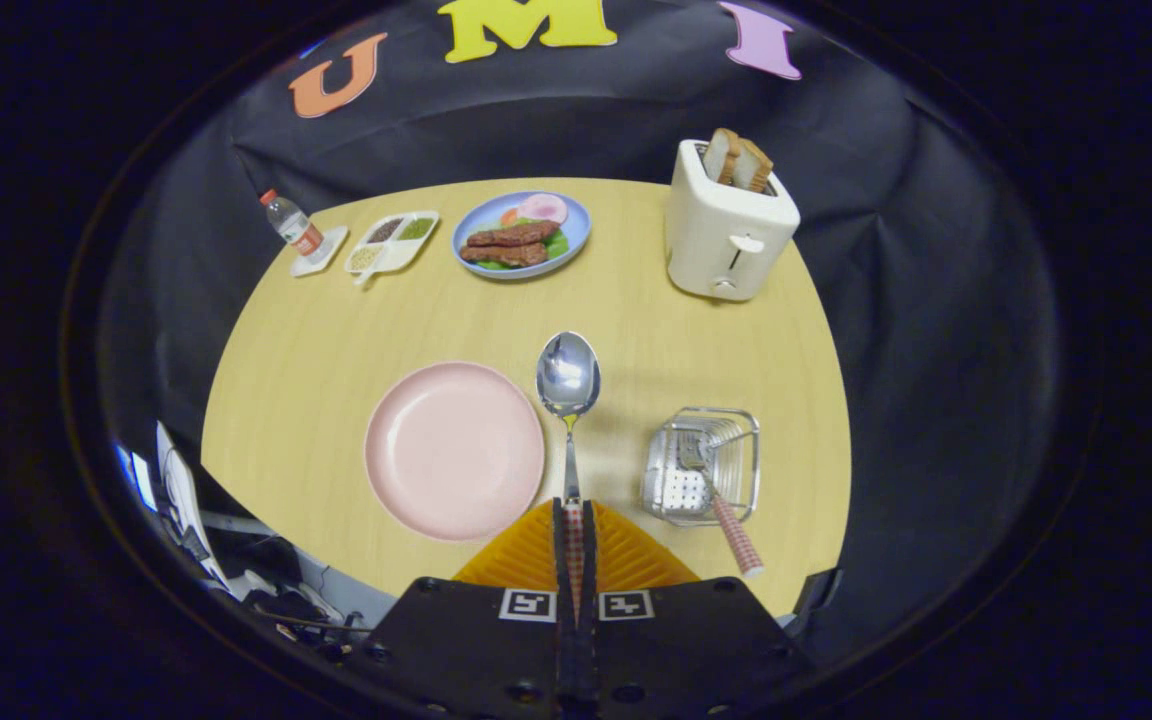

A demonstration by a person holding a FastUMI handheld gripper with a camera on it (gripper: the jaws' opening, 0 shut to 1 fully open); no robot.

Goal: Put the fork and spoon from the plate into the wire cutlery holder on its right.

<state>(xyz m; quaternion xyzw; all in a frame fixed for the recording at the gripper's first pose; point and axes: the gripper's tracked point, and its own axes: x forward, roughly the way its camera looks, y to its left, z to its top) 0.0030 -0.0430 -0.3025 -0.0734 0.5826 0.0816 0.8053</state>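
Observation:
My gripper (pixel 573 512) is shut on the checked handle of the spoon (pixel 568 385), whose shiny bowl points forward, held above the table between the plate and the holder. The pink plate (pixel 454 450) lies just left of the fingers with nothing on it. Right of the fingers stands the wire cutlery holder (pixel 702 465). The fork (pixel 721 500) rests inside it, tines down in the basket and its checked handle sticking out over the near rim.
A white toaster (pixel 726 225) with bread slices stands beyond the holder. At the far side of the wooden table (pixel 316 340) sit a blue plate of food (pixel 521 235), a divided condiment tray (pixel 391 243) and a small bottle (pixel 291 222) on a coaster.

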